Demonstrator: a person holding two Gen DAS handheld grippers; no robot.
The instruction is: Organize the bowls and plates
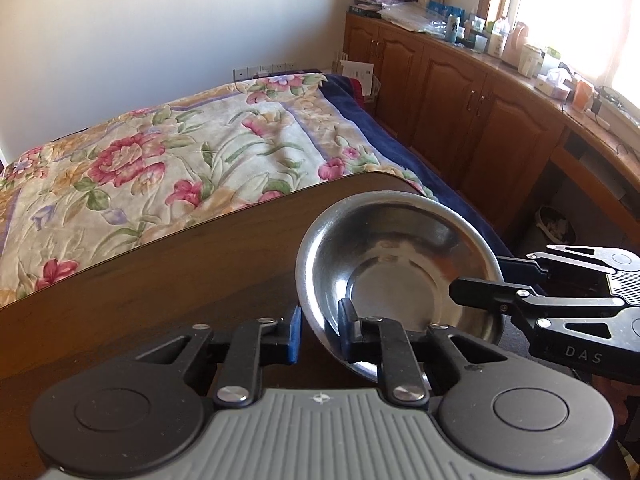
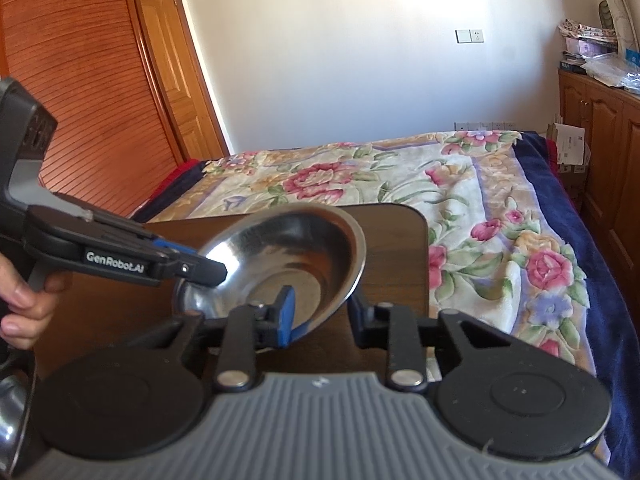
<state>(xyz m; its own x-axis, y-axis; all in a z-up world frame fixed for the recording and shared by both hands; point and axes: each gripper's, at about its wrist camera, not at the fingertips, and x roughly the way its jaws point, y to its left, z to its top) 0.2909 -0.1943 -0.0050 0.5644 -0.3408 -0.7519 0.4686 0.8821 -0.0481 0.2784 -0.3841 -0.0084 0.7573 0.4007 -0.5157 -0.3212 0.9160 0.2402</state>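
Observation:
A shiny steel bowl (image 1: 400, 264) (image 2: 288, 248) is tilted over the right end of a dark wooden table (image 1: 160, 288) (image 2: 392, 248). My left gripper (image 1: 320, 320) (image 2: 208, 262) is shut on its near-left rim, one finger outside the wall and one inside. My right gripper (image 2: 320, 304) (image 1: 478, 278) straddles the opposite rim, blue pad inside and the other finger against the outside, shut on the wall. More steel (image 2: 188, 300) shows under the bowl's left side; I cannot tell whether it is a second bowl.
A bed with a floral cover (image 1: 180, 152) lies just past the table's far edge. Wooden cabinets (image 1: 460, 100) with a cluttered top run along the right wall. A hand (image 2: 24, 312) holds the left gripper's handle. Another steel rim (image 2: 12, 408) shows at the lower left.

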